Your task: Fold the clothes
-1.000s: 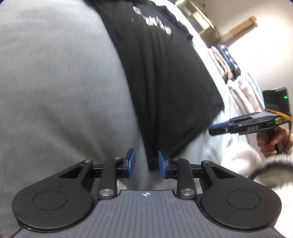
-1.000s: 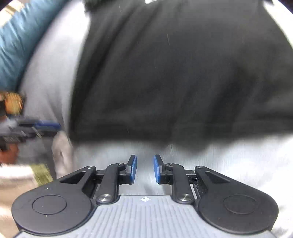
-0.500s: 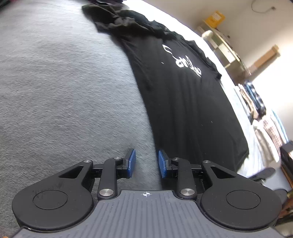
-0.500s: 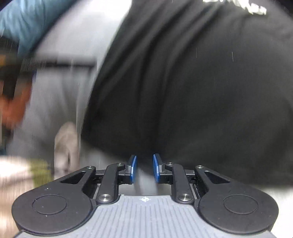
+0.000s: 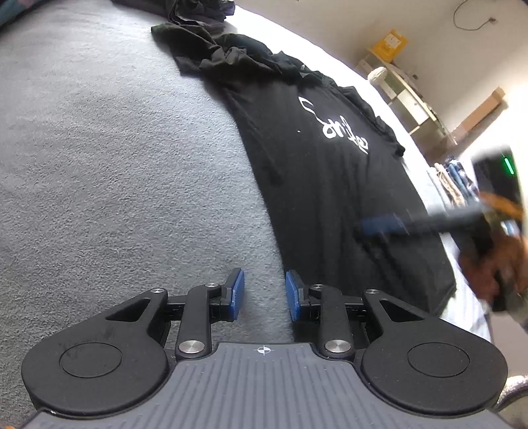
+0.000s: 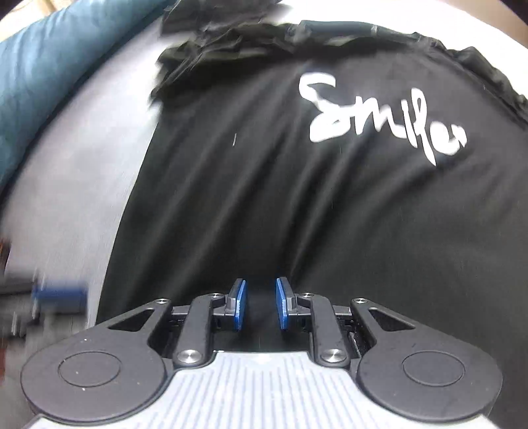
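A black T-shirt (image 5: 323, 171) with white lettering lies spread flat on a grey blanket (image 5: 115, 171), its sleeves bunched at the far end. My left gripper (image 5: 265, 294) hovers over the blanket just beside the shirt's left edge, jaws a little apart with nothing between them. My right gripper (image 6: 260, 304) hangs above the shirt's (image 6: 297, 198) lower body, jaws slightly apart and empty. In the left wrist view the right gripper (image 5: 382, 226) shows blurred over the shirt's right side, held by a hand (image 5: 491, 264).
A blue-green quilt (image 6: 49, 82) lies along the far left of the blanket. Dark clothes (image 5: 198, 13) are piled beyond the shirt's collar. A shelf unit (image 5: 402, 92) and hanging clothes (image 5: 455, 178) stand by the wall at the right.
My right gripper has travelled from the bare blanket below the hem onto the shirt's body. The left gripper tipped up, so more of the shirt and room shows. Both jaws kept their gap.
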`<state>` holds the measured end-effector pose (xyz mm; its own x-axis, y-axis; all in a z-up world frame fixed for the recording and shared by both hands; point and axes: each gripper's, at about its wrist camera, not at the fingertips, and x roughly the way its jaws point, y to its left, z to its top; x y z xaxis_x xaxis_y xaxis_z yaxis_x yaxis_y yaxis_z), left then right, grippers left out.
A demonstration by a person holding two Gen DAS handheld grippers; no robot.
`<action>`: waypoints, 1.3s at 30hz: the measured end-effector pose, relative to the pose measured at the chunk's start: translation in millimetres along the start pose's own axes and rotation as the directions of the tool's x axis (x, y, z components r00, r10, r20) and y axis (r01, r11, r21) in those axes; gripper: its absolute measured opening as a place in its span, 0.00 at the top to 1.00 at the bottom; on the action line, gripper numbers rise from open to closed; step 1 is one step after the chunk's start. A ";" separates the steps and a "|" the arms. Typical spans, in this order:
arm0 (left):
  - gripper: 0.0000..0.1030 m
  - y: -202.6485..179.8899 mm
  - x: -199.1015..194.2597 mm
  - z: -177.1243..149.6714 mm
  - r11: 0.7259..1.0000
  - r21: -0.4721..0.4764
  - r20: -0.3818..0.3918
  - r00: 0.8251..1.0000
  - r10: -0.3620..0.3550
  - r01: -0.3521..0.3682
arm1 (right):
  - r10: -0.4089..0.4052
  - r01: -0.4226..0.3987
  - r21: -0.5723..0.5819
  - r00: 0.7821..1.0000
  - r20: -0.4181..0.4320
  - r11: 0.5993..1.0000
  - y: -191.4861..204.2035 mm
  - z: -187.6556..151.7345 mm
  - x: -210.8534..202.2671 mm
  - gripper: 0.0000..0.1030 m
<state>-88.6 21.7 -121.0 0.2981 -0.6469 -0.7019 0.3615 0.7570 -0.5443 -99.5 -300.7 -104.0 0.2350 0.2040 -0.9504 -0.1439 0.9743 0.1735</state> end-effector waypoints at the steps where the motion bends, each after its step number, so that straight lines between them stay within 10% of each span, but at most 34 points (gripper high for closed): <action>1: 0.74 2.9 0.9 0.8 1.000 -0.006 -0.004 1.000 -0.004 0.004 | 0.003 -0.004 -0.002 0.999 -0.050 1.000 -3.7 -15.8 -4.9 0.80; 6: 0.74 9.3 0.2 4.6 1.000 -0.025 -0.001 1.000 -0.013 0.013 | 0.022 -0.016 0.029 0.973 -0.229 0.999 -17.8 -98.2 -29.3 0.79; 15: 0.74 0.7 -16.2 -3.3 0.999 -0.002 0.018 0.999 0.035 -0.035 | 0.150 -0.149 -0.043 0.988 0.022 0.988 33.6 3.3 -22.8 0.79; 20: 0.74 2.0 -16.4 -2.7 0.999 0.012 0.018 0.999 0.032 -0.033 | 0.177 -0.186 -0.109 0.980 -0.088 0.976 51.9 -21.4 17.0 0.79; 26: 0.74 3.6 -7.7 2.8 1.000 0.008 0.012 1.000 0.017 -0.017 | 0.171 -0.191 -0.022 0.921 -0.351 0.981 29.9 -107.7 -10.0 0.79; 34: 0.74 -3.8 -21.4 -3.4 0.999 0.021 0.029 0.999 0.042 -0.043 | 0.221 -0.222 -0.005 0.973 -0.060 0.975 46.9 -36.8 -30.7 0.78; 39: 0.73 -5.7 -19.5 -0.7 0.999 0.030 0.023 0.999 0.022 -0.023 | 0.283 -0.288 -0.011 0.947 -0.153 0.958 76.2 -51.2 3.4 0.78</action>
<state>-97.1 30.1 -104.5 0.3267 -0.6318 -0.7029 0.3810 0.7687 -0.5138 -158.8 -230.7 -107.3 0.0346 0.4543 -0.8902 -0.2158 0.8731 0.4372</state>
